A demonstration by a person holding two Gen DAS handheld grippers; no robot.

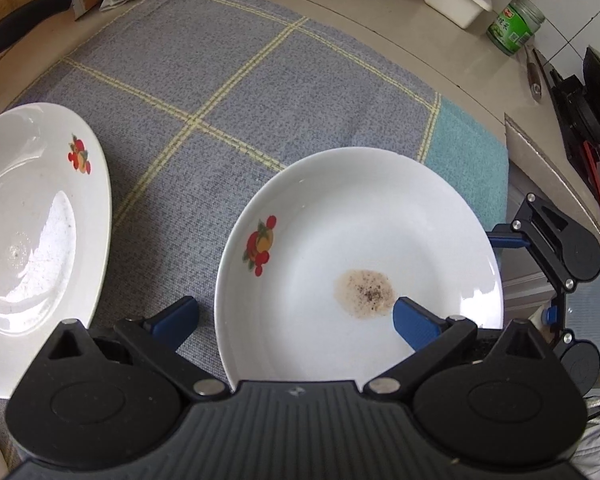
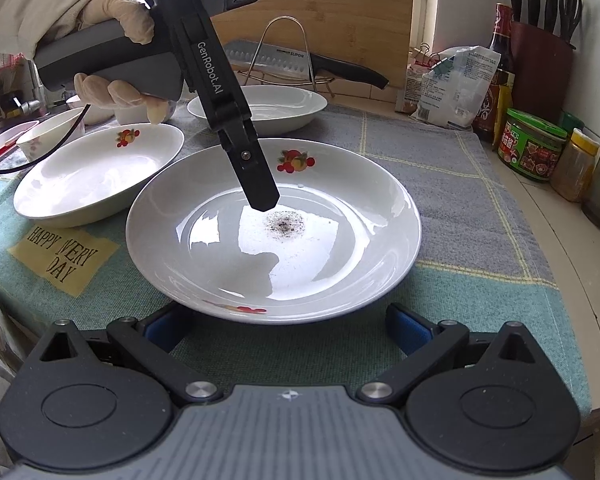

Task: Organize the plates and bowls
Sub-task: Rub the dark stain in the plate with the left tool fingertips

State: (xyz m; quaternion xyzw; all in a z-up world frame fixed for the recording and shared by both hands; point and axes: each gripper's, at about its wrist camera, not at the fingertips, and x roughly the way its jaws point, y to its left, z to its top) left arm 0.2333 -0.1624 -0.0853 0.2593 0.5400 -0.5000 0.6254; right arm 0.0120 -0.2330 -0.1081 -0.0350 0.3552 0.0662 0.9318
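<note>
A white plate (image 1: 360, 220) with fruit decals and a brown speckled stain lies on the grey-blue checked cloth (image 1: 220, 80). My left gripper (image 1: 296, 320) is open and straddles its left rim: one blue pad is over the cloth, the other inside the plate beside the stain. The right wrist view shows the same plate (image 2: 320, 248) with a left gripper finger (image 2: 256, 176) dipping into its middle. My right gripper (image 2: 290, 328) is open at the plate's near rim, holding nothing; it also shows as the right gripper (image 1: 512, 240). A second plate (image 1: 40, 220) lies to the left.
A third plate (image 2: 260, 108) and small bowls (image 2: 52, 132) stand behind the second plate (image 2: 100, 176). A knife on a wire stand (image 2: 300, 64), a cutting board, bags, jars (image 2: 532, 144) and a knife block line the back. The counter edge (image 2: 588, 320) runs right.
</note>
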